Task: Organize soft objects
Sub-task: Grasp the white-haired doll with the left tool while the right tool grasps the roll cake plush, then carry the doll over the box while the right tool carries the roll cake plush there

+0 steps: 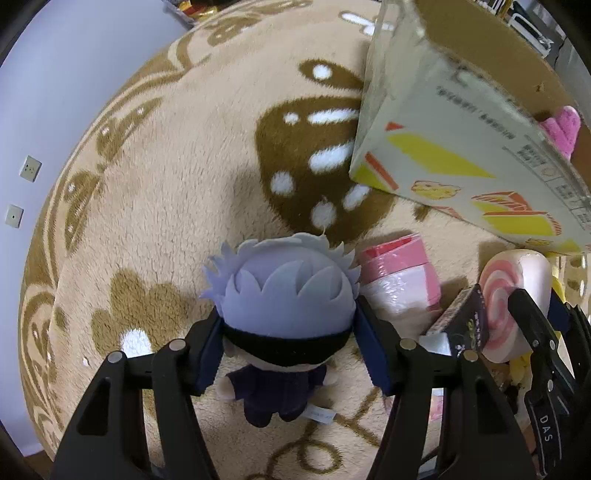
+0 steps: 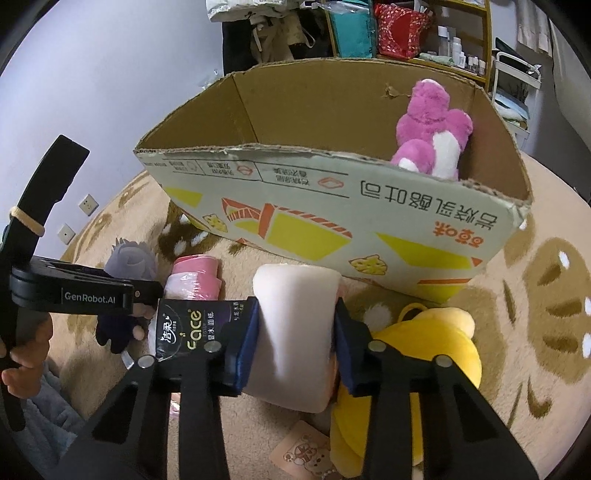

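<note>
My left gripper [image 1: 286, 332] is shut on a small plush doll [image 1: 284, 291] with grey-lavender hair, a black blindfold and dark clothes, gripped at the head just above the rug. My right gripper [image 2: 295, 332] is shut on a cream and pink swirl cushion [image 2: 295, 325], which also shows in the left wrist view [image 1: 509, 291]. An open cardboard box [image 2: 332, 229] stands just ahead, with a pink plush bear [image 2: 432, 129] inside at its right end. The doll's hair shows at the left of the right wrist view [image 2: 131, 258].
A pink wrapped packet [image 2: 195, 277], a dark tissue pack [image 2: 192, 325] and a yellow plush [image 2: 424, 369] lie on the beige patterned rug [image 1: 166, 184] in front of the box. A wall with sockets [image 1: 29, 168] is on the left. Shelves [image 2: 406, 29] stand behind the box.
</note>
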{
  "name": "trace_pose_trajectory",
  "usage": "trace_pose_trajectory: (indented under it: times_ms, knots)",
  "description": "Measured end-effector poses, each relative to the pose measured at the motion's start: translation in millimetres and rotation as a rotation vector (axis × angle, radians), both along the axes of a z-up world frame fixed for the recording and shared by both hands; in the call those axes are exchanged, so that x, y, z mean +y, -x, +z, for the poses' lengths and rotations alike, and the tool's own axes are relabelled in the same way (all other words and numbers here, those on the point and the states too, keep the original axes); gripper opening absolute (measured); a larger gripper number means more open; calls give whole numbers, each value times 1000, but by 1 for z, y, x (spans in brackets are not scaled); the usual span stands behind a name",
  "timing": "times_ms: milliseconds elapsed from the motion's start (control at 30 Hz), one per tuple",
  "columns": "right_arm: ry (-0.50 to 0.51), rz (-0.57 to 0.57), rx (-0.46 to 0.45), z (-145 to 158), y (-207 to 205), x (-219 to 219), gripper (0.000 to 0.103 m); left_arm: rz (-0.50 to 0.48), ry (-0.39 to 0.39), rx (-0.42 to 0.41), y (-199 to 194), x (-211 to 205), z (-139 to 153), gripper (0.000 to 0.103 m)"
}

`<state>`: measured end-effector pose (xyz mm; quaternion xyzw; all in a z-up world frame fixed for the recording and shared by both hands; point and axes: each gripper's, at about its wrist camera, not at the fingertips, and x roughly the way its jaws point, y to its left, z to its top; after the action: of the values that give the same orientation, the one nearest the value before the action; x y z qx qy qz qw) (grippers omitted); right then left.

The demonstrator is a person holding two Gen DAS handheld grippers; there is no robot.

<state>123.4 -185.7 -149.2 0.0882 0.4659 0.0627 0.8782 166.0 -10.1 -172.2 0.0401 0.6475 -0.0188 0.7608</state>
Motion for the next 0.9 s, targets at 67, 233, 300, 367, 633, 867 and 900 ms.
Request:
trace_pose_trajectory:
  times_ms: [67,233,300,367,633,867,900]
  knots:
    - [-3,11,1,2,1,0,35,0,-5,-28,2,2,6,63]
    - [-8,11,-31,12,9,-1,32,-12,6,-86,14,0,24,63]
    - [-15,5,-51,18,14,-3,32,-19,6,-116,19,3,32,63]
    - [-20,-5,-68,24,18,-5,32,-30,-1,-153,26,5,43,63]
    - [-21,-40,-165,54,37,-14,32,-35,42,-329,42,-3,92,63]
    - [-17,-69,-267,86,51,-24,32,-15,83,-534,54,3,130,63]
    - [-17,-73,-281,90,53,-26,32,-12,89,-561,55,3,136,63]
